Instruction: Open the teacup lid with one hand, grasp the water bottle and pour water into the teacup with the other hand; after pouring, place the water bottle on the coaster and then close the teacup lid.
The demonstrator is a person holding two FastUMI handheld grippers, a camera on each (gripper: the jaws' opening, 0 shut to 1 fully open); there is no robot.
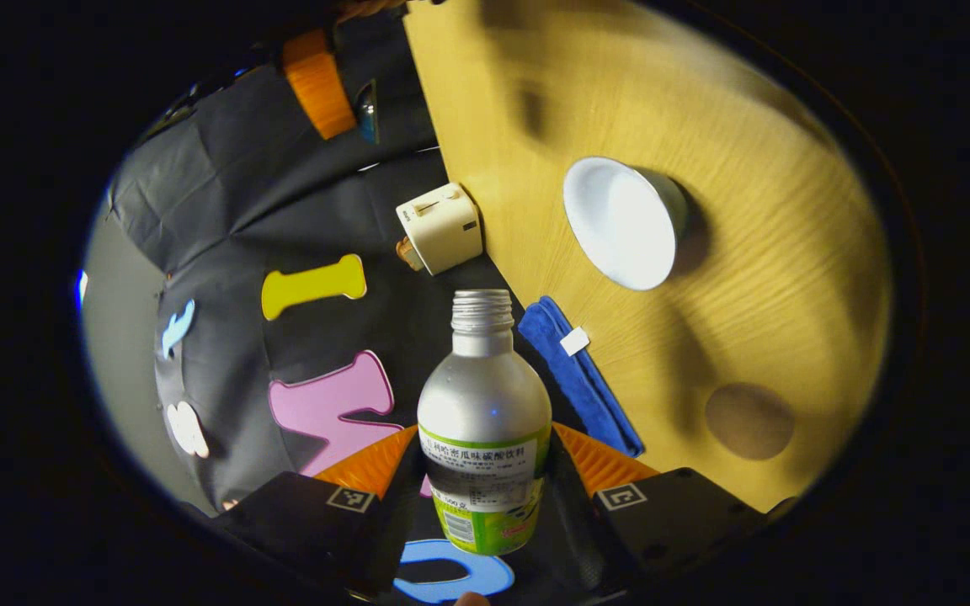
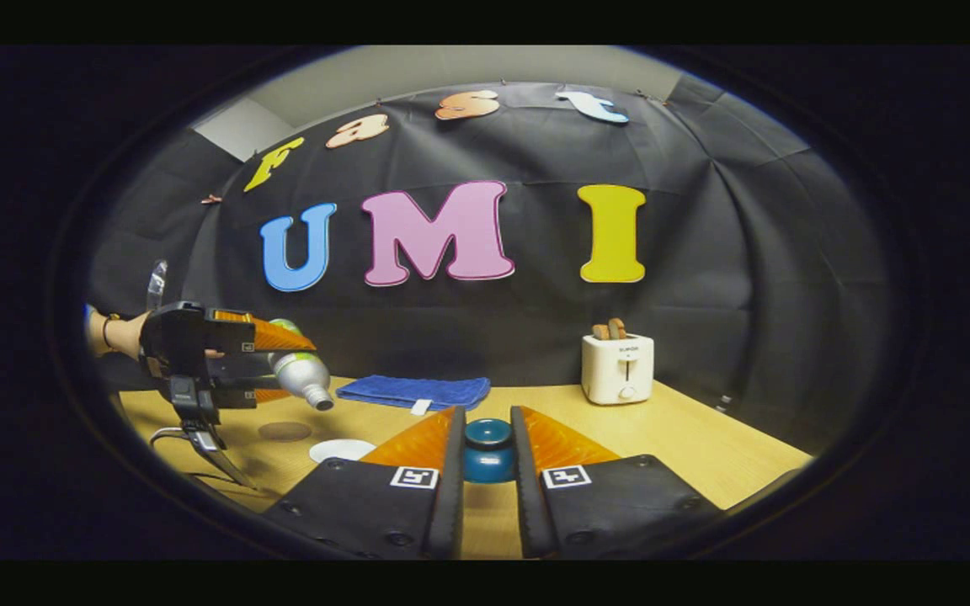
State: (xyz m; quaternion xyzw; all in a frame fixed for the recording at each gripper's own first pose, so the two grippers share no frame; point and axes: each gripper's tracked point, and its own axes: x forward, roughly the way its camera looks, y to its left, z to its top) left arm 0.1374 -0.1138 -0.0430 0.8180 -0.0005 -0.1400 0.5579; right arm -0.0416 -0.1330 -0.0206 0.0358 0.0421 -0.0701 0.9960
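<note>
Pinching the uncapped water bottle [image 1: 485,421] across its labelled body, the left hand-held gripper [image 1: 485,497] held it tilted in the air above the bench [image 1: 788,252], mouth toward the open white teacup [image 1: 620,220]. Beside the teacup lay a round coaster [image 1: 749,421] and a folded blue cloth [image 1: 578,374]; a toaster [image 1: 440,227] stood beyond. The right hand-held gripper [image 2: 487,459] gripped the dark blue lid [image 2: 487,450] between its fingers.

Table [image 2: 704,446]: toaster [image 2: 617,368] at the back by the wall, cloth [image 2: 414,391] to its left along the same edge. Teacup [image 2: 342,450] and coaster [image 2: 285,431] nearer, coaster leftmost. Water bottle [image 2: 301,376] tilted above them.
</note>
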